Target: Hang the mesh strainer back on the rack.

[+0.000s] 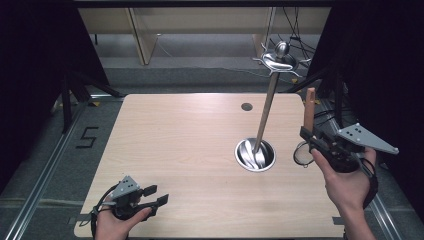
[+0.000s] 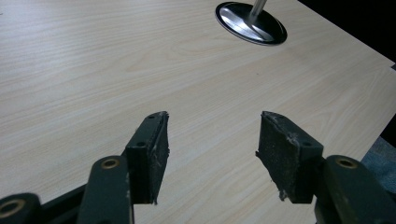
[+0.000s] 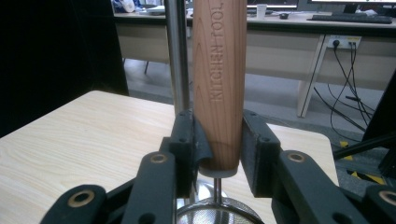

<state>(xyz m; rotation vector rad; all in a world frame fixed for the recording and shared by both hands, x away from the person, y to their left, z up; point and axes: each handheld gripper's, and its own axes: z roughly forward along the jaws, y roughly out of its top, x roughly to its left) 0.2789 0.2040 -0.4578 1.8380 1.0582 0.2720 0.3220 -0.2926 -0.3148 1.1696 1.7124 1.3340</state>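
Right gripper (image 1: 311, 141) clamped on the wooden handle (image 3: 219, 84) of a small strainer (image 1: 301, 154), off the table's (image 1: 190, 150) right edge. Left gripper (image 1: 156, 196) open, idle near the front-left corner. Best to lift the mesh ring straight up toward a hook on the rack (image 1: 277, 62), no tilting.

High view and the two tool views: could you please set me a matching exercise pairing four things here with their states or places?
Things:
1. left tool
2. right tool
3. wooden handle
4. stand base

States or places:
A. upright, stamped KITCHEN TOOL
B. round and shiny, on the right half of the table
C. jaws apart, nothing between them
D. jaws closed on a handle, by the table's right edge

Pairs: 1-C, 2-D, 3-A, 4-B
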